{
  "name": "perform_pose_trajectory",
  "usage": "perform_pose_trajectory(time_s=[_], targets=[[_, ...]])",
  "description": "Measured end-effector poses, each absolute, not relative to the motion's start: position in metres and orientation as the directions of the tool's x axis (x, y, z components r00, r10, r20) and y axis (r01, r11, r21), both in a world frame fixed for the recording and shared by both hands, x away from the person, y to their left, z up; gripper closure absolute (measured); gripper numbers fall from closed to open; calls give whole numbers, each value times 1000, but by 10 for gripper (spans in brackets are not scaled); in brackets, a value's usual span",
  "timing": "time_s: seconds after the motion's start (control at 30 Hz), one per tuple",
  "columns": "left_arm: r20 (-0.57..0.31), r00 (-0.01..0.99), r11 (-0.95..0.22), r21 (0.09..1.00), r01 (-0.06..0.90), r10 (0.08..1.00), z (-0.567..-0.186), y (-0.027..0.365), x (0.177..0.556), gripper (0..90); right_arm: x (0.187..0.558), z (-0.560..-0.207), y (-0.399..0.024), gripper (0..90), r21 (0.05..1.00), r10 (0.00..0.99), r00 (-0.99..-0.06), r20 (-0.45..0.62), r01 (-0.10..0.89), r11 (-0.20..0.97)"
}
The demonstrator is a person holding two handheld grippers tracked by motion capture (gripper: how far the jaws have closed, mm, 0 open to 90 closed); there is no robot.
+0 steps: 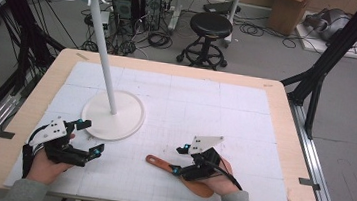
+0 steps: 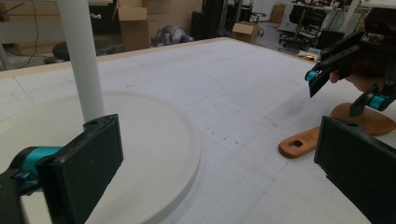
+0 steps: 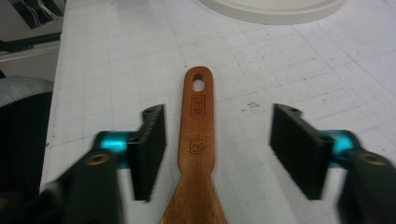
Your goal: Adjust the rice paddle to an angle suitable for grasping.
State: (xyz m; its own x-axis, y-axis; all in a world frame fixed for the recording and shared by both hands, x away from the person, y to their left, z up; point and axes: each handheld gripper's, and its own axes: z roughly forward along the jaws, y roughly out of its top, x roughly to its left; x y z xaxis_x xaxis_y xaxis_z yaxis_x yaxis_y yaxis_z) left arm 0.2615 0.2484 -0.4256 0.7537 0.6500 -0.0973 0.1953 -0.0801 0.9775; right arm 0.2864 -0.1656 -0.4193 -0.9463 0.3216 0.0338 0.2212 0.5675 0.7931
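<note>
Wooden spoon (image 3: 196,154) lies flat on the tabletop (image 1: 205,113) between the right gripper's (image 3: 217,149) wide-apart jaws; left gripper's (image 2: 210,172) jaws gape too.

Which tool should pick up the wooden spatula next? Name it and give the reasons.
Right. The right tool is open with its jaws on either side of the wooden spatula, whose handle lies on the mat between them. The left tool is open too, but sits beside the white stand, apart from the spatula.

Grey sleeves (image 1: 23,192); black, teal-jointed jaws
</note>
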Motion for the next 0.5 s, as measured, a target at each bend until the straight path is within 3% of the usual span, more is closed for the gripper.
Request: perform_pose_trajectory(time_s=[0.1, 0.5], targets=[[-96, 754, -79, 978, 193, 650, -425, 249, 262, 18, 285, -419, -162, 96, 776, 314, -947, 71, 250, 579], [-105, 751, -58, 980, 188, 652, -426, 248, 266, 18, 279, -421, -129, 76, 707, 299, -954, 24, 228, 669]])
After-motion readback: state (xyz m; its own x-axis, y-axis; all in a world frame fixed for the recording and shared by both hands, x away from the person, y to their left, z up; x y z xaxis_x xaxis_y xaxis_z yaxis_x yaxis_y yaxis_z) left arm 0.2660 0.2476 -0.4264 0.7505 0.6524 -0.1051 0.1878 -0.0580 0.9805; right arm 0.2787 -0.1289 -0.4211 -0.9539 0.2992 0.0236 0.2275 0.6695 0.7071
